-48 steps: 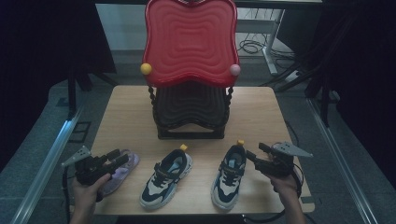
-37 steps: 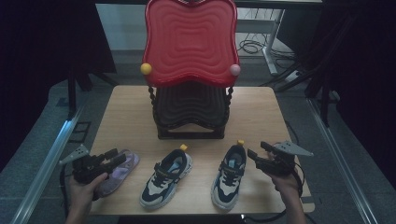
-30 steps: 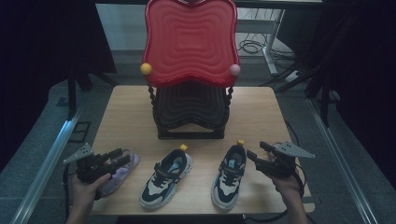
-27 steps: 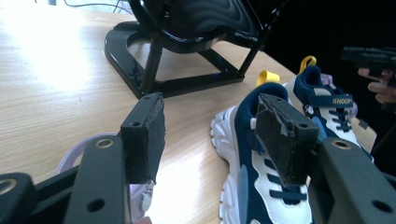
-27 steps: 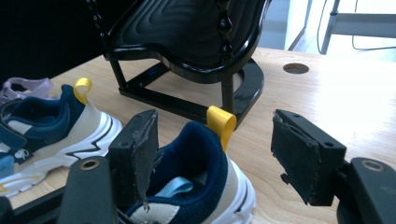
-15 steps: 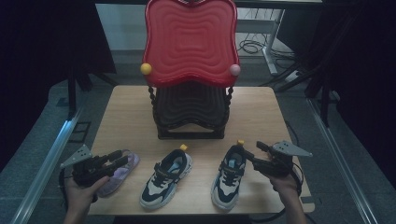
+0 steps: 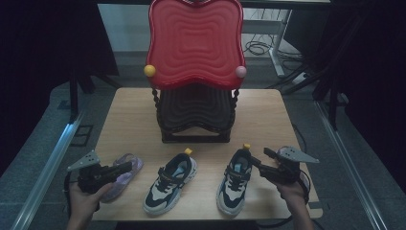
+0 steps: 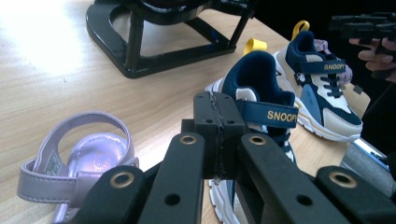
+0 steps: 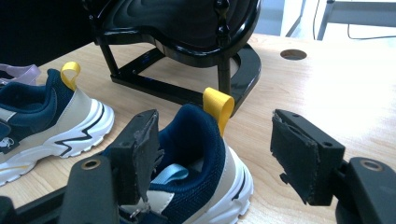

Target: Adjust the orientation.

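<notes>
A pair of navy, white and cream sneakers with yellow heel loops stands at the table's front, the left sneaker (image 7: 171, 184) (image 8: 261, 93) and the right sneaker (image 7: 234, 179) (image 9: 201, 186). A lilac sandal (image 7: 136, 164) (image 8: 88, 154) lies at the front left. My left gripper (image 7: 128, 165) (image 8: 215, 107) hovers over the sandal; its jaws have just been closing and now stand shut with nothing between them. My right gripper (image 7: 258, 157) (image 9: 219, 137) is open, its jaws to either side of the right sneaker's heel without pressing on it.
A black tiered rack (image 7: 196, 112) (image 9: 187, 79) topped by a red wavy panel (image 7: 194, 43) stands mid-table behind the shoes. The wooden table (image 7: 268, 110) has bare room to the right of the rack. Metal rails run along the floor on both sides.
The left gripper's jaws have come together above the sandal, and the left hand shifted slightly. The right gripper and the shoes have stayed put.
</notes>
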`<state>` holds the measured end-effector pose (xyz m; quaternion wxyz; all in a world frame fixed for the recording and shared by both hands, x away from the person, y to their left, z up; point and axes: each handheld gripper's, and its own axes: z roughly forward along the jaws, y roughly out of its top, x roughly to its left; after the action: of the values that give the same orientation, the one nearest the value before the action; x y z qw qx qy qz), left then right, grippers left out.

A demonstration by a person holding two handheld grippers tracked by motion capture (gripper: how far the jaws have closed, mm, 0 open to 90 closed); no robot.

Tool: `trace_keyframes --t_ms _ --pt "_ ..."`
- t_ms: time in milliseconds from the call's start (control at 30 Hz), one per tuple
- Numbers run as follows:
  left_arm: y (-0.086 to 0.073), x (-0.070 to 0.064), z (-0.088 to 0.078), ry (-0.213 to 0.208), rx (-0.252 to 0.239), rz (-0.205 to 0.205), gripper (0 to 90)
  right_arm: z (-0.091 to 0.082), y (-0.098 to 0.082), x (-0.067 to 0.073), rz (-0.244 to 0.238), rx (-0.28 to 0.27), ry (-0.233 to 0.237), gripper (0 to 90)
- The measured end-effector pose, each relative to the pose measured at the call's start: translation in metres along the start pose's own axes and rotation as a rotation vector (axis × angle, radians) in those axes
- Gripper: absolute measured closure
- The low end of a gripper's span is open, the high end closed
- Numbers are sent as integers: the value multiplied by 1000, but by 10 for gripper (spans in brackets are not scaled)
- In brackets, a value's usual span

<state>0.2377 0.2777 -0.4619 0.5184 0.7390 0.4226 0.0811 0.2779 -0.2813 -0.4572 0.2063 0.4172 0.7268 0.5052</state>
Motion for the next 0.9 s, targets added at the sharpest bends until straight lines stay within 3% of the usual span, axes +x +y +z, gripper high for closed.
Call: trace_keyframes --t_ms 167,300,600,900 --pt "-2 -2 -4 13 35 24 900 -5 3 0 -1 2 3 328" --pt "-15 0 -6 30 61 -12 898 -8 5 -2 19 -12 3 328" --pt "-51 2 -8 64 143 -45 899 -7 4 0 20 -3 13 325" --pt "-70 8 -17 147 198 -54 900 -4 2 2 24 6 12 324"
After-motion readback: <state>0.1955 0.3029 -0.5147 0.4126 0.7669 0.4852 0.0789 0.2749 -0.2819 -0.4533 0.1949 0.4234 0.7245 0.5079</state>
